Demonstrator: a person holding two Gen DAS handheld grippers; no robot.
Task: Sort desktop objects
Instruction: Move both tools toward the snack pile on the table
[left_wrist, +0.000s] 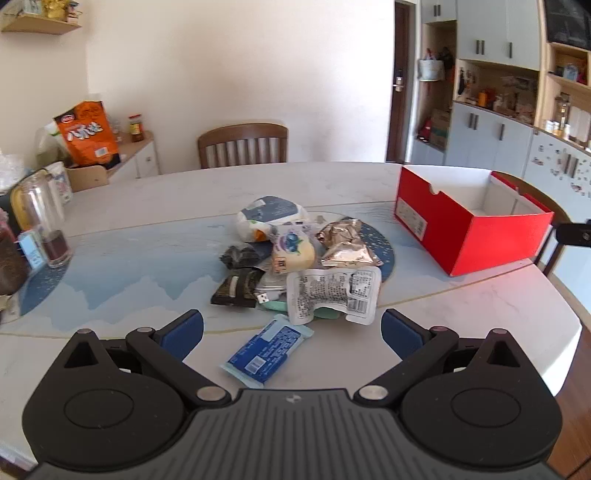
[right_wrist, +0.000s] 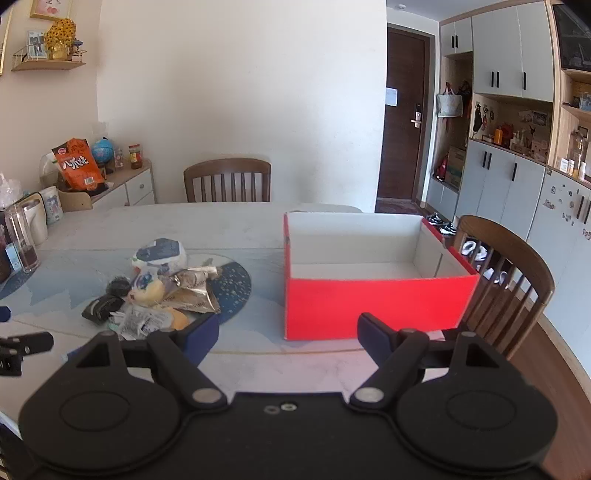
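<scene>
Both grippers hover over the worktop (left_wrist: 480, 314), fingers spread wide, holding nothing
Blue snack packet (left_wrist: 266, 350) lies between left gripper (left_wrist: 291, 332) fingers; right gripper (right_wrist: 288, 334) faces red box (right_wrist: 373, 308)

Left wrist view: mounted behind the open left gripper (left_wrist: 291, 328), low over the near edge of the pale marble-patterned oval table (left_wrist: 480, 306), facing the far edge and the brown slatted wooden chair (left_wrist: 242, 144). The heap of mixed snack packets (left_wrist: 295, 258) lies close ahead.

Right wrist view: mounted behind the open right gripper (right_wrist: 288, 334), same near edge, further right, facing the open red cardboard box with white interior (right_wrist: 373, 306).

Shared: table, heap, box, chair, far wall, cabinets.
</scene>
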